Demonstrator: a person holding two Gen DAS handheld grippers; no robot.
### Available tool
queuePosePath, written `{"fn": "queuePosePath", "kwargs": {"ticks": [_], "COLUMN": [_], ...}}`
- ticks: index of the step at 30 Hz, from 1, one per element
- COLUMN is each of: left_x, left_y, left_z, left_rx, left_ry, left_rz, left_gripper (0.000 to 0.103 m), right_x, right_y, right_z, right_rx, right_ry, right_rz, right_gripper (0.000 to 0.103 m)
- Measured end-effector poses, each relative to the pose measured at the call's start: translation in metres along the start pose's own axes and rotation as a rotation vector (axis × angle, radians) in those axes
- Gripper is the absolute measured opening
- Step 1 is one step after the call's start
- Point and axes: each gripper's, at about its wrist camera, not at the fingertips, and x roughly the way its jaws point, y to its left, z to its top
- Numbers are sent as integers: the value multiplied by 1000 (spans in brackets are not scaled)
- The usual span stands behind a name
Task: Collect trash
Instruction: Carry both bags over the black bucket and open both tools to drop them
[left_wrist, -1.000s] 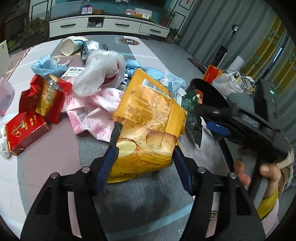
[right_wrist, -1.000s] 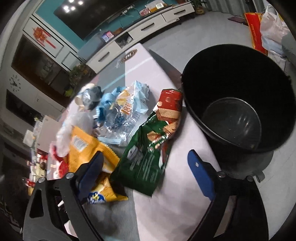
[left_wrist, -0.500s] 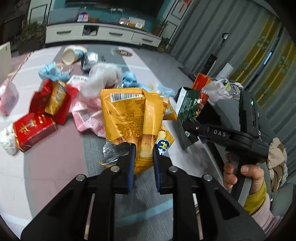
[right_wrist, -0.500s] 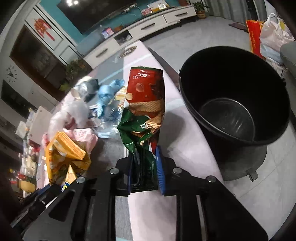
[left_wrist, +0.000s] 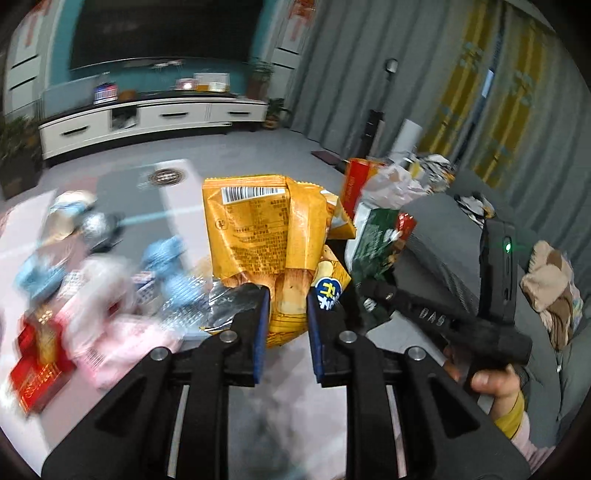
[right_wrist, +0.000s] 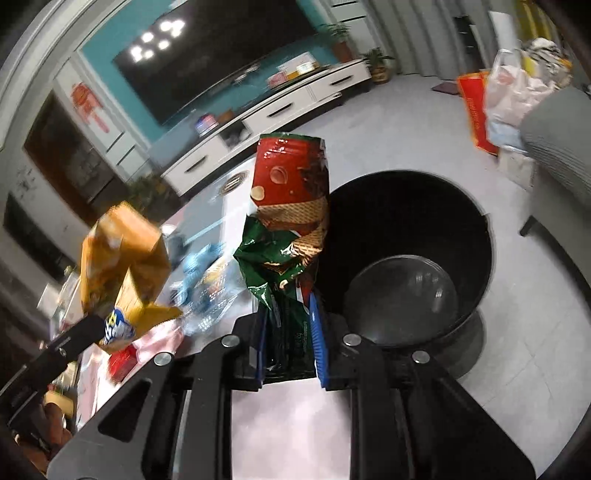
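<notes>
My left gripper (left_wrist: 285, 314) is shut on a yellow snack bag (left_wrist: 258, 236), which stands upright above the table with its barcode at the top. In the right wrist view that yellow snack bag (right_wrist: 122, 254) hangs at the left. My right gripper (right_wrist: 288, 325) is shut on a green and red wafer wrapper (right_wrist: 291, 206), lifted beside a black trash bin (right_wrist: 424, 229) that stands on the floor to its right. The bin's inside shows nothing in it. The wafer wrapper (left_wrist: 376, 236) and the right gripper's body also show at the right of the left wrist view.
Blurred litter covers the table's left part: blue masks (left_wrist: 166, 258), pink wrappers (left_wrist: 107, 295), a red box (left_wrist: 33, 365), a paper cup (left_wrist: 70, 206). A grey sofa (right_wrist: 561, 133) and plastic bags (right_wrist: 513, 88) stand beyond the bin. A white TV cabinet (left_wrist: 147, 118) lines the far wall.
Both grippers closed on their wrappers, then rose off the table. The yellow bag and the wafer wrapper now hang in the air, and the wafer wrapper has come closer to the bin.
</notes>
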Motion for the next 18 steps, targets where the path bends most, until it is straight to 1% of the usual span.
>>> {"fn": "queuePosePath", "kwargs": {"ticks": [4, 7, 10, 13, 15, 16, 17, 18], "left_x": [53, 93, 131, 155, 173, 179, 188, 192], "left_y": [-26, -41, -53, -61, -67, -69, -72, -76], "left_z": [27, 39, 41, 37, 35, 35, 33, 32], "left_rx": [42, 74, 120, 167, 192, 198, 214, 226], "left_ry": [36, 73, 126, 159, 187, 197, 214, 224], "left_rz": [8, 42, 81, 104, 118, 121, 127, 130], "left_gripper": [21, 22, 23, 25, 27, 30, 37, 39], "right_x": [11, 21, 34, 41, 49, 51, 54, 56], "right_y": [-32, -53, -63, -70, -72, -73, -73, -73], "right_z": [21, 31, 37, 36, 36, 35, 35, 34], "right_rx": [21, 18, -2, -24, -38, -46, -57, -64], "right_ry": [-19, -4, 20, 45, 66, 75, 87, 94], "right_rz": [-97, -167, -219, -254, -278, -292, -305, -317], "right_gripper": [22, 22, 22, 22, 23, 23, 26, 27]}}
